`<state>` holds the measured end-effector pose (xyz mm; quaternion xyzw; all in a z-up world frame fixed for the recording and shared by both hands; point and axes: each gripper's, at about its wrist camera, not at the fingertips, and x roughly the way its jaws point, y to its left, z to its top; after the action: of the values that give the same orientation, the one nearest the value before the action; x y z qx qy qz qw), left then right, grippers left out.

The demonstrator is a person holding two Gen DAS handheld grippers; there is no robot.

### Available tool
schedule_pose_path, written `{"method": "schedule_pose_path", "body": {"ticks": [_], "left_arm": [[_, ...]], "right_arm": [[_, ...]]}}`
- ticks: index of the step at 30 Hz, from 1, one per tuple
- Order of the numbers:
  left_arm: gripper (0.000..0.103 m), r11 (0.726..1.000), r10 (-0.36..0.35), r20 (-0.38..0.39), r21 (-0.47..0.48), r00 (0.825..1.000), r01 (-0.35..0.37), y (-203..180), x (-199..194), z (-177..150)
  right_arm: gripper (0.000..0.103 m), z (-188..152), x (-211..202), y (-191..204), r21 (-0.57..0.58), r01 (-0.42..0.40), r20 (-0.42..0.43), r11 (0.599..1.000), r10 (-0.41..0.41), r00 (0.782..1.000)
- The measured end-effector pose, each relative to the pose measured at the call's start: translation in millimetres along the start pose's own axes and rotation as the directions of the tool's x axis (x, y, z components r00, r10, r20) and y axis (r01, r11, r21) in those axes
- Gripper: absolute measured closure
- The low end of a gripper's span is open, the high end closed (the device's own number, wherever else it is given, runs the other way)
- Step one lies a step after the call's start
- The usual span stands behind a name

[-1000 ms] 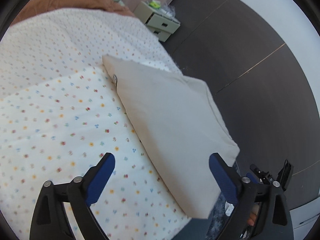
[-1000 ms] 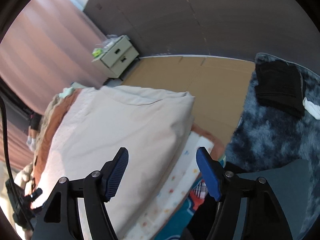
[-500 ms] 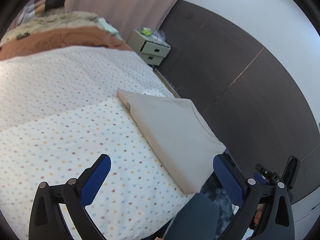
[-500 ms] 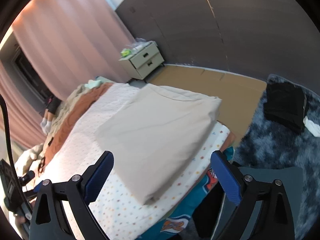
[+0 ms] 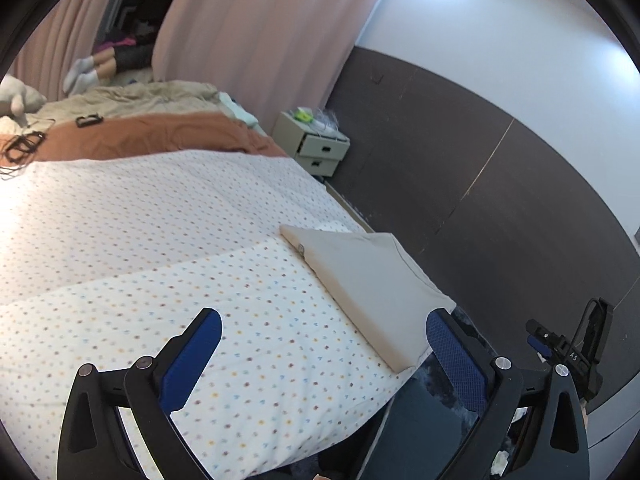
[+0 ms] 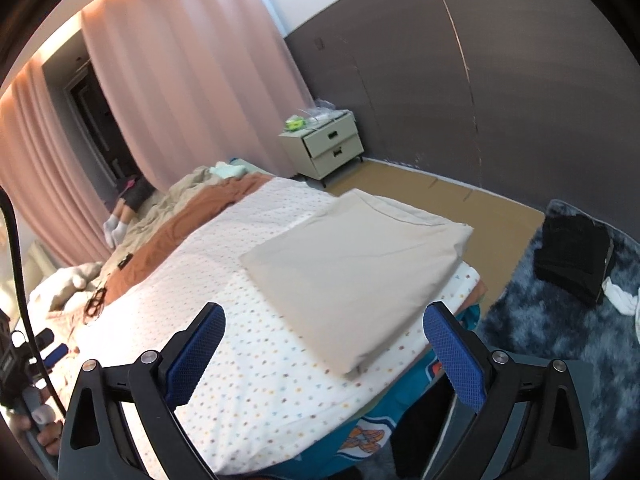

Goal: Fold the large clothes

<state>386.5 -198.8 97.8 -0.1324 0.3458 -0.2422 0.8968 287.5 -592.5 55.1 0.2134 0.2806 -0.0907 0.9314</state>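
A folded beige garment (image 5: pixel 372 280) (image 6: pixel 352 264) lies flat on the dotted quilt (image 5: pixel 160 240) at the bed's near right corner. My left gripper (image 5: pixel 322 320) hovers above and short of it, open, with nothing between its blue pads (image 5: pixel 192 360). My right gripper (image 6: pixel 324 312) also hangs back from the garment, open and empty. Neither gripper touches the cloth. The right tool's body (image 5: pixel 568 356) shows at the far right of the left wrist view.
A brown blanket (image 5: pixel 152 136) and tangled cables (image 5: pixel 22 146) lie further up the bed, where a person's socked legs (image 5: pixel 92 70) rest. A nightstand (image 6: pixel 328 148) stands by the pink curtain. Black folded clothes (image 6: pixel 572 256) sit on a blue shaggy rug (image 6: pixel 540 340).
Both grippers have drawn back and risen from the folded garment, so it looks smaller and farther. The right jaws have spread wider. The garment stays put on the bed.
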Motion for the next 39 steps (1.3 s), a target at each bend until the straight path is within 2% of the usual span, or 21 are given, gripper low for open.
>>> {"method": "schedule_pose_path", "body": {"ticks": [10, 23, 39], "left_arm": [[0.001, 0.998, 0.043, 0.104, 0.03, 0.994, -0.047, 2.7, -85.1, -36.6], [0.001, 0.993, 0.118, 0.186, 0.005, 0.976, -0.121, 3.8, -171.0, -111.7], [0.001, 0.975, 0.206, 0.318, 0.01, 0.925, -0.221, -11.3, -257.6, -202.3]], "right_arm": [[0.003, -29.8, -47.2, 46.9, -0.079, -0.052, 0.025, 0.996, 0.054, 0.998], [0.003, -80.9, -106.7, 72.4, -0.181, -0.123, 0.059, 0.976, 0.136, 0.989], [0.003, -139.6, -170.2, 74.1, -0.293, -0.197, 0.076, 0.936, 0.228, 0.971]]}}
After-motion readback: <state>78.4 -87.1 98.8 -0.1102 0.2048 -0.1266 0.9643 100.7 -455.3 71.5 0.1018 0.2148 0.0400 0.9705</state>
